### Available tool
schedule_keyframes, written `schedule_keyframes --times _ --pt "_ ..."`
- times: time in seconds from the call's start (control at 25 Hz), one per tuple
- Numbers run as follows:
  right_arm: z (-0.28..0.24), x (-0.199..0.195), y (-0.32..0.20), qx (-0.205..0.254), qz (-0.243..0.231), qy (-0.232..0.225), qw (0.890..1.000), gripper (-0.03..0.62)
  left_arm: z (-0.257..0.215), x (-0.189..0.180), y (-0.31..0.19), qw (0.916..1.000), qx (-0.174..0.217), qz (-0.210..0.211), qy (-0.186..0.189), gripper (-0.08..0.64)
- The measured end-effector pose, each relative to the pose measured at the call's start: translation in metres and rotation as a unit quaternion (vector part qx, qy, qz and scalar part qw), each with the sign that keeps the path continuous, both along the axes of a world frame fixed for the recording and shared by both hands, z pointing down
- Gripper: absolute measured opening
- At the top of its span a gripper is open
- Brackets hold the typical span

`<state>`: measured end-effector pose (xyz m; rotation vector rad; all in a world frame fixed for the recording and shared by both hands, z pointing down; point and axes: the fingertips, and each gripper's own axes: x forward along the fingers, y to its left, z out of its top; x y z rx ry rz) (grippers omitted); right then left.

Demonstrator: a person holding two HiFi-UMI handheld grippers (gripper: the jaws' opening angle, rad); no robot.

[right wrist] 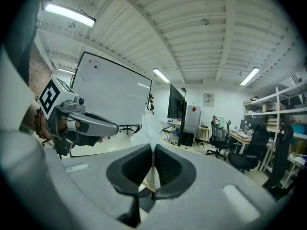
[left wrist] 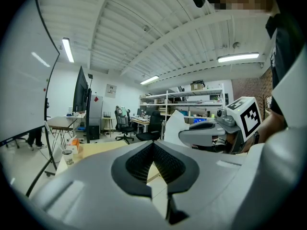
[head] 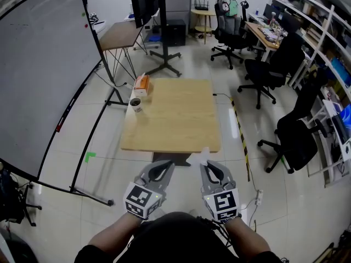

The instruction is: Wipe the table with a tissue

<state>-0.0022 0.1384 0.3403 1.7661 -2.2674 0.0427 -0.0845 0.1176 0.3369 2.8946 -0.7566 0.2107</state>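
Head view is showing a big room with a shiny floor (head: pixel 66 201) of pale square tiles. At the far left a large grey whiteboard (head: pixel 44 64) is standing in a thin black frame. A small green mark (head: pixel 89 156) is sticking to the floor near it. Farther back a little brown desk (head: pixel 122 35) is standing on thin metal legs.

In the middle a low wooden table (head: pixel 181 125) is sitting. Its top is looking flat, smooth and light brown, shaped like a rectangle. At its far left corner an orange tissue box (head: pixel 142 84) is lying, and a small round cup (head: pixel 135 104) is standing just beside it.

At the bottom the person is holding two grey plastic grippers side by side, near the table's front edge. Each one is carrying a cube with black and white squares. The left gripper (head: pixel 170 163) is pressing its jaw tips together with nothing between them. The right gripper (head: pixel 205 163) is pinching its dark ridged jaws tight on a thin white tissue (head: pixel 204 155). The tissue is poking up above the jaws in a soft point, in the air and not touching the table.

On the right, black chairs (head: pixel 263 73) on wheels are standing about, and white shelves (head: pixel 329 43) full of things are running along the wall.
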Motion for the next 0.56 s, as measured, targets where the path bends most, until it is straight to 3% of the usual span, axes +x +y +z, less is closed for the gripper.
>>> schedule_keyframes --times 0.56 --pt "0.002 0.004 0.01 0.002 -0.005 0.001 1.0 0.002 0.004 0.005 0.012 1.0 0.002 -0.003 -0.004 0.015"
